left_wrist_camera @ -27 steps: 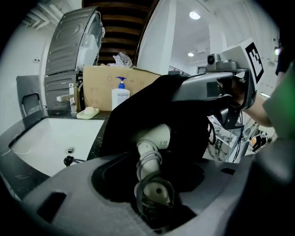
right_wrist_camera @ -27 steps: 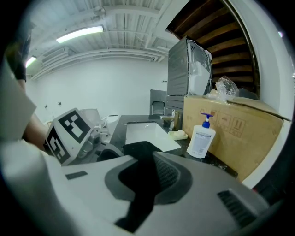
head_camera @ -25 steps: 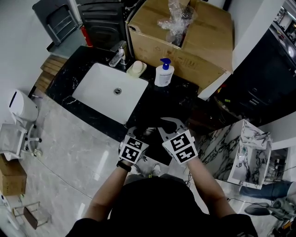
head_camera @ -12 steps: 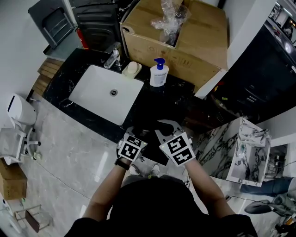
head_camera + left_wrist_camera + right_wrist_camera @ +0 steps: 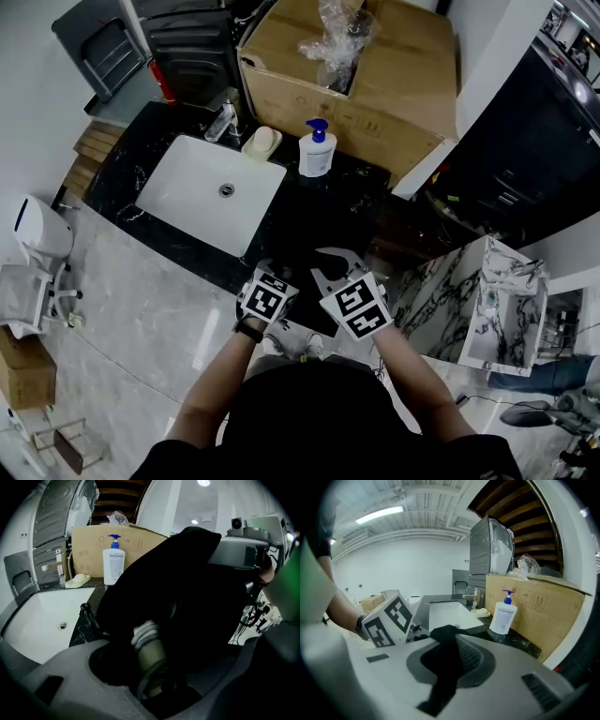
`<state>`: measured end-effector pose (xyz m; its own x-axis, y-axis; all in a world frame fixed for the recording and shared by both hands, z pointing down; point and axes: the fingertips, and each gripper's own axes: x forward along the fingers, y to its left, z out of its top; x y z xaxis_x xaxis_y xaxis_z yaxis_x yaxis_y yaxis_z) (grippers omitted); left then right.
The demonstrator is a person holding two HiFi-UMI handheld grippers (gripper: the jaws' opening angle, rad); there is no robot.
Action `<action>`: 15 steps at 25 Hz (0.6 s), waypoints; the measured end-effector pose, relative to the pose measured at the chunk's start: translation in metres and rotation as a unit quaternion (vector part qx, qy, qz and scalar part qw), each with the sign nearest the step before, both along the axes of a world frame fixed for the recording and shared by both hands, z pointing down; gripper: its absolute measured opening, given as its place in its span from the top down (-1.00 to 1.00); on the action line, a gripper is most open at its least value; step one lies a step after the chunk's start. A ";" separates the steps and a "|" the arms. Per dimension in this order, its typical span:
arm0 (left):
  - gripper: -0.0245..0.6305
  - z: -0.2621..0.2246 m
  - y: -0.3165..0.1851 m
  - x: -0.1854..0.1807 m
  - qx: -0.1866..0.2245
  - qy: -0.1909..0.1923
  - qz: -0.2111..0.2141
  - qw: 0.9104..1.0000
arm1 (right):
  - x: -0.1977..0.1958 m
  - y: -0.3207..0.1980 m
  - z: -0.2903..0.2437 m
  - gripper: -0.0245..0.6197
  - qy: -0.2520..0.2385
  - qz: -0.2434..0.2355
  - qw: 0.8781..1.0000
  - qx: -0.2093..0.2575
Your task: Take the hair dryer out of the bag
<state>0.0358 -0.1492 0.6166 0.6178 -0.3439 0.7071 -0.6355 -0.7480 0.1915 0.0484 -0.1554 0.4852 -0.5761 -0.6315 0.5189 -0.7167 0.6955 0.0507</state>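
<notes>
The cream-coloured plastic hair dryer (image 5: 149, 648) is still inside the soft black fabric bag (image 5: 187, 597). Only a short, pale, rounded part with two or three raised rings shows in the bag's dark mouth; the rest is buried in the fabric, so I cannot tell which end it is. From the head view the hair dryer cannot be made out at all.

The task looks to be at an early stage. The bag's mouth is held open and the hair dryer is exposed, but it is not gripped or lifted. What is left, as I judge it, is to close on the pale part, draw it clear of the fabric and set it down.

The left gripper (image 5: 159, 677) reaches into the mouth. Its jaws have just been opening and stand wide apart, with the ringed part between them but no pad pressing on it. The right gripper (image 5: 445, 639) has its jaws pinched together on a fold of the bag's black cloth, which hangs down between them.

The bag (image 5: 305, 255) sits at the near edge of the black marble countertop (image 5: 328, 202), to the right of the white rectangular sink (image 5: 187, 202). Along the far edge stand a white pump bottle with a blue head (image 5: 317, 152) and a pale soap bar (image 5: 262, 142), with a large brown cardboard box (image 5: 394, 75) behind them.
</notes>
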 end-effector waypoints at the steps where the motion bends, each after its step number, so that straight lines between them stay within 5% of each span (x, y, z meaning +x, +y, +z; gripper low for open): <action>1: 0.11 0.004 0.000 0.002 0.002 -0.012 0.008 1.000 | 0.000 0.000 0.001 0.83 -0.001 0.000 1.000 -0.001; 4: 0.13 0.016 0.003 0.010 0.010 -0.057 0.053 0.997 | 0.001 0.001 0.005 0.83 -0.004 0.000 1.000 -0.005; 7: 0.12 0.017 0.003 0.013 0.003 -0.064 0.079 0.995 | 0.003 -0.001 0.005 0.83 -0.003 0.002 1.000 -0.005; 15: 0.19 0.016 -0.005 0.016 0.018 -0.055 0.067 0.996 | 0.011 -0.002 0.007 0.83 -0.008 0.014 1.000 -0.006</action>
